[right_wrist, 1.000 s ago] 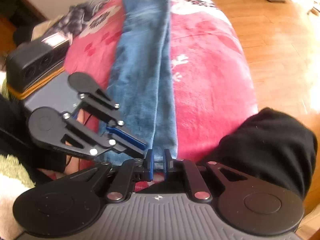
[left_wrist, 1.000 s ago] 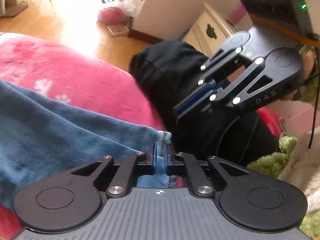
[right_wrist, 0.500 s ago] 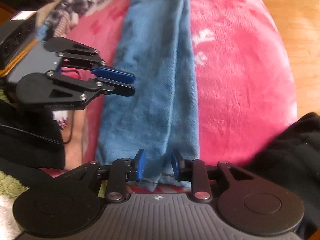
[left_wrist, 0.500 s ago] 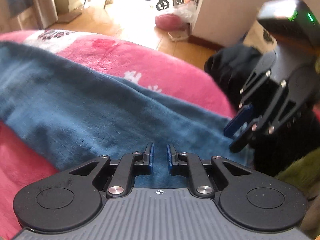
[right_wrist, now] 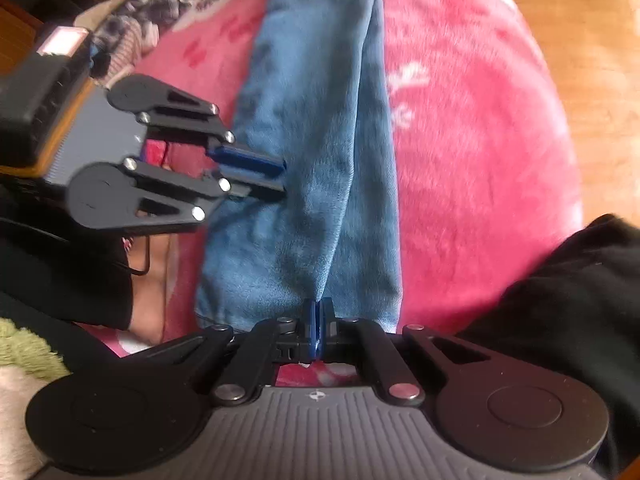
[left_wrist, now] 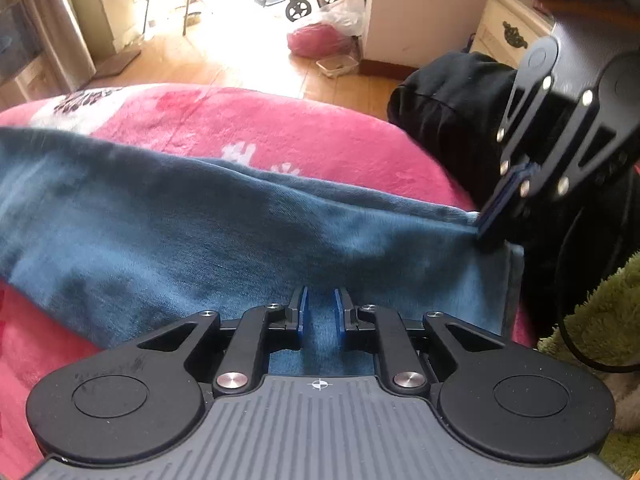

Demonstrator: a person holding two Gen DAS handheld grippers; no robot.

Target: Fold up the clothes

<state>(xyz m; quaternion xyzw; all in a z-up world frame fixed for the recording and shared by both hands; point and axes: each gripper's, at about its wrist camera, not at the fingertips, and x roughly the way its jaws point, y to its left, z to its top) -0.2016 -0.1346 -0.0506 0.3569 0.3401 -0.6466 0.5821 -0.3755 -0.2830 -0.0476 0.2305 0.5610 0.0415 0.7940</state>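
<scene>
A long pair of faded blue denim jeans (right_wrist: 320, 128) lies lengthwise on the fuzzy pink blanket (right_wrist: 472, 152). The right gripper (right_wrist: 317, 326) is clamped tight on a pinch of fabric near the hem. The left gripper (left_wrist: 319, 310) stands slightly parted over the jeans, seemingly gripping nothing.

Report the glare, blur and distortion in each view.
Left wrist view: sunlight blows out the wooden floor behind the bed; the jeans are sharp; fisheye bends the pink blanket edge. Right wrist view: softer overall, motion blur on the left gripper and the black garment, floor corner overexposed.
</scene>
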